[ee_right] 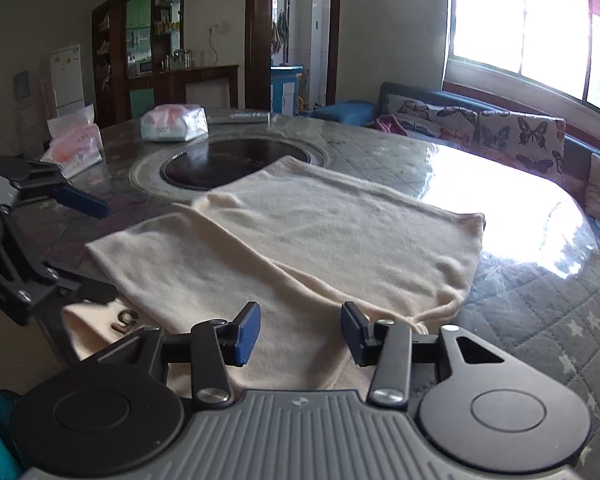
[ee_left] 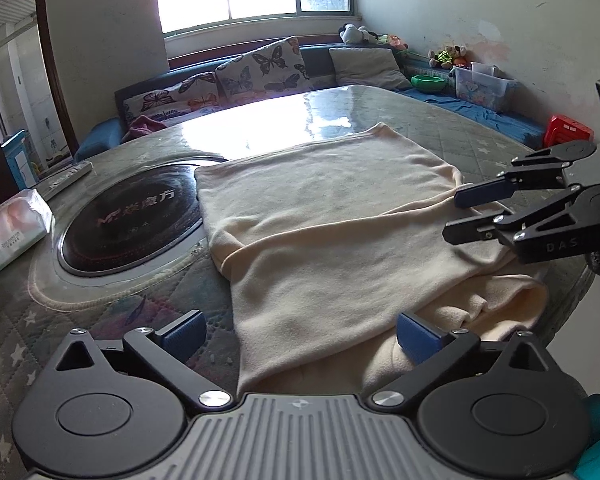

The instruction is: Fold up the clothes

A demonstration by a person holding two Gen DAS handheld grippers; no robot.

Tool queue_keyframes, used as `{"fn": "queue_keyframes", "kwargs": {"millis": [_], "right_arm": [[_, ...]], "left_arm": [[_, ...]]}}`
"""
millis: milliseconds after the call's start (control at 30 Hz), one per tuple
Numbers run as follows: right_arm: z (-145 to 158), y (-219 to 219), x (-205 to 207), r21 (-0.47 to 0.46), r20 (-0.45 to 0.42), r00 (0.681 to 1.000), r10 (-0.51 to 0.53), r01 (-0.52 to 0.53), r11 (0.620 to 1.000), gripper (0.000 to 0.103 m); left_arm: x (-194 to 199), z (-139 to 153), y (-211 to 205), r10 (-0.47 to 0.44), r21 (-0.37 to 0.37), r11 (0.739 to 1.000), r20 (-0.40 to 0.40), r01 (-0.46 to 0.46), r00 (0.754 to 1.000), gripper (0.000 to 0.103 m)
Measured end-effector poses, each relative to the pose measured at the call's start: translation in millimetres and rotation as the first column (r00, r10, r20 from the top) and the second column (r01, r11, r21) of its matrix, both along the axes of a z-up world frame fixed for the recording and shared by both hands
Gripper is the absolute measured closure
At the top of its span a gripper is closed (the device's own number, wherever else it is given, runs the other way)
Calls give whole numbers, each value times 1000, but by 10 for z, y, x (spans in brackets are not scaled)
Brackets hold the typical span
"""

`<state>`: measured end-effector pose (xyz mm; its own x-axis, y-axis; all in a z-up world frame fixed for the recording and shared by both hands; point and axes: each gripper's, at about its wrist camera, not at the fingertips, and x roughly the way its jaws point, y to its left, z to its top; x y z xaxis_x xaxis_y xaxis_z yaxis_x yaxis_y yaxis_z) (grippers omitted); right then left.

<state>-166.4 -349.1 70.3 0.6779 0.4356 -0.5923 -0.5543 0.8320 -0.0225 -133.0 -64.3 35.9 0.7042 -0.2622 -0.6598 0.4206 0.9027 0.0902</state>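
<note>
A cream garment point(ee_left: 332, 216) lies partly folded on the round table point(ee_left: 420, 120), its near end bunched and hanging over the table edge. It also shows in the right wrist view point(ee_right: 320, 240). My left gripper point(ee_left: 300, 334) is open and empty, its jaws wide apart over the garment's near edge. My right gripper point(ee_right: 300, 334) is open and empty just above the garment's near right edge. It also shows in the left wrist view point(ee_left: 460, 216) at the garment's right side. The left gripper appears in the right wrist view point(ee_right: 88, 248) at the left.
A black induction hob point(ee_left: 132, 220) is set into the table, left of the garment. A tissue pack point(ee_left: 12, 232) and a remote point(ee_left: 68, 178) lie further left. A plastic bag point(ee_right: 76, 144) lies near the table edge. A sofa with butterfly cushions point(ee_left: 236, 76) runs behind.
</note>
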Motion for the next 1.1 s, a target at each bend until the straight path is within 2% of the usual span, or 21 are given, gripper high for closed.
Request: {"fn": "queue_keyframes", "kwargs": {"millis": [333, 500, 767, 900, 1100], "right_arm": [[-65, 42, 31, -12, 9, 1000, -14, 15, 1000, 46], [-60, 60, 19, -24, 10, 1000, -20, 20, 999, 44], [-58, 49, 15, -24, 4, 999, -38, 38, 999, 36], [-36, 43, -18, -27, 10, 999, -37, 37, 999, 30], [56, -11, -96, -25, 34, 999, -39, 40, 999, 27]], "left_arm": [[9, -21, 24, 51, 28, 998, -17, -50, 999, 0], [-11, -19, 17, 55, 42, 998, -11, -55, 998, 0], [-51, -19, 40, 68, 68, 995, 1, -68, 998, 0], [-138, -2, 41, 32, 95, 995, 34, -35, 999, 0], [-334, 14, 51, -70, 163, 985, 82, 56, 994, 3]]}}
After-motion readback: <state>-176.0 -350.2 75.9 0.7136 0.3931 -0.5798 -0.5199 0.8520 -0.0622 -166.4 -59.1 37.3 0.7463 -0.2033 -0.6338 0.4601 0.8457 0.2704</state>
